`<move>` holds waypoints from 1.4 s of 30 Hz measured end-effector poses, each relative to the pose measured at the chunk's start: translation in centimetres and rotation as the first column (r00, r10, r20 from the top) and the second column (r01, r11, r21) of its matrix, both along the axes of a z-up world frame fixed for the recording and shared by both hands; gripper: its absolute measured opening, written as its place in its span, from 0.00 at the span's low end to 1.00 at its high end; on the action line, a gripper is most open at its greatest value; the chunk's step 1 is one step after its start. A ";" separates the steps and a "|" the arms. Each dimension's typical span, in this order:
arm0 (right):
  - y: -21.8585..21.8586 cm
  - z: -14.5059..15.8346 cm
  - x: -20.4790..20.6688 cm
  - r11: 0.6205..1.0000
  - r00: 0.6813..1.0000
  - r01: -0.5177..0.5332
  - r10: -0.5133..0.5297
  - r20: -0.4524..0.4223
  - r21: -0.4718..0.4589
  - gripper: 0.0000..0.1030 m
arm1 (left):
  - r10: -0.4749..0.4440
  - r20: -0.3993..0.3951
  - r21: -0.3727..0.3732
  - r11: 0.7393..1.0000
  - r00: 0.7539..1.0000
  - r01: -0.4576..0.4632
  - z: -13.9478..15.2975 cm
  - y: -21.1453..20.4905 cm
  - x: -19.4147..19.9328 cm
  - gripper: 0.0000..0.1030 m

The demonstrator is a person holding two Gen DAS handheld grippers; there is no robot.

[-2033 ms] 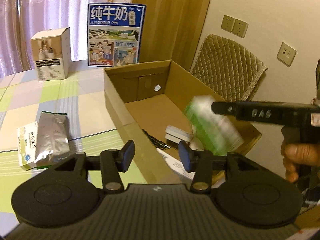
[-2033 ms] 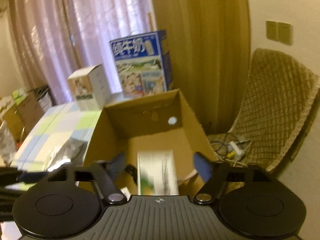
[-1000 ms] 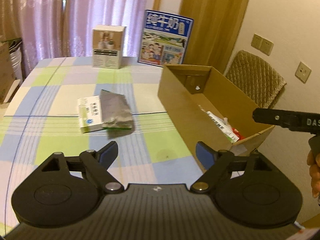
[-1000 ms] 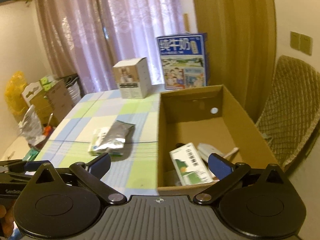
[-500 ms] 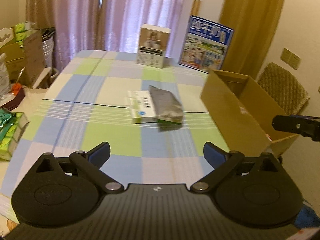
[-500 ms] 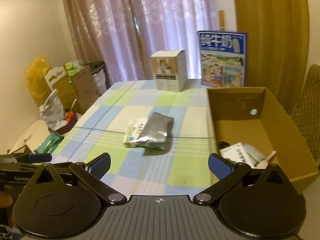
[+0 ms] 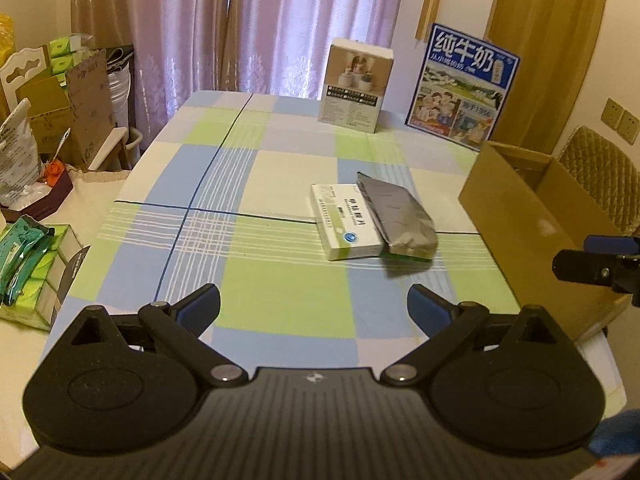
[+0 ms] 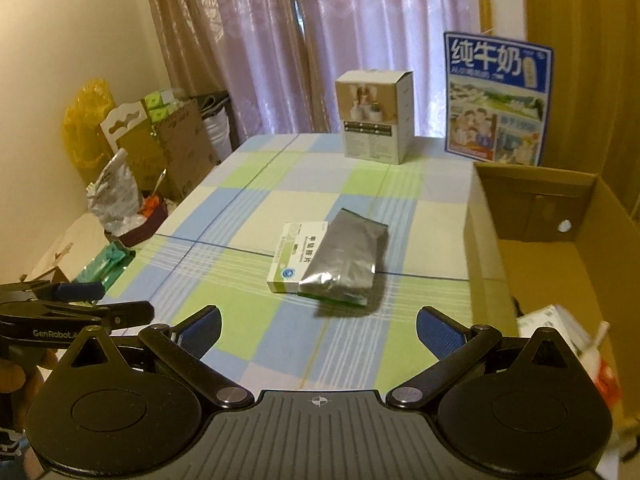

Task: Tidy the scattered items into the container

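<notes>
Left gripper (image 7: 314,307): I'm holding it spread wide, empty.
Right gripper (image 8: 319,326): likewise gaping, gripping nothing.
Items: white-green flat medicine box (image 7: 345,221) and grey foil pouch (image 7: 396,214) touching, lying ahead of both.
Container: open brown cardboard box (image 8: 532,248) sitting ahead-right.

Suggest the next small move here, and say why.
Probably bring the open, empty right gripper forward and down onto the silver foil pouch: it lies half across the white-and-green medicine box, both left outside the brown cardboard box, so it comes off first.
</notes>
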State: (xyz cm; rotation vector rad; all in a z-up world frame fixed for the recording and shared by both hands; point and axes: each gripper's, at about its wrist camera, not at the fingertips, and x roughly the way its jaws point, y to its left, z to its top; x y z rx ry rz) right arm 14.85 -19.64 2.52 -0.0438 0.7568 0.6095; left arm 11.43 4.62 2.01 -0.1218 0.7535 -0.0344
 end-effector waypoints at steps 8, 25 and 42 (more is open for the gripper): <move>2.5 -3.1 5.8 1.000 0.998 0.008 -0.008 -0.060 -0.001 0.98 | 0.016 -0.019 -0.011 1.000 1.000 -0.016 -1.9 0.9 6.6 0.95; 7.0 -9.8 14.9 0.999 0.989 -0.010 0.003 -0.150 -0.043 0.98 | 0.050 -0.058 -0.117 0.991 0.997 -0.056 -8.5 2.7 13.8 0.95; 8.3 -12.8 18.7 0.997 0.969 0.029 -0.046 -0.241 -0.071 0.76 | 0.039 -0.038 -0.004 0.999 0.999 -0.040 -9.6 2.3 14.1 0.95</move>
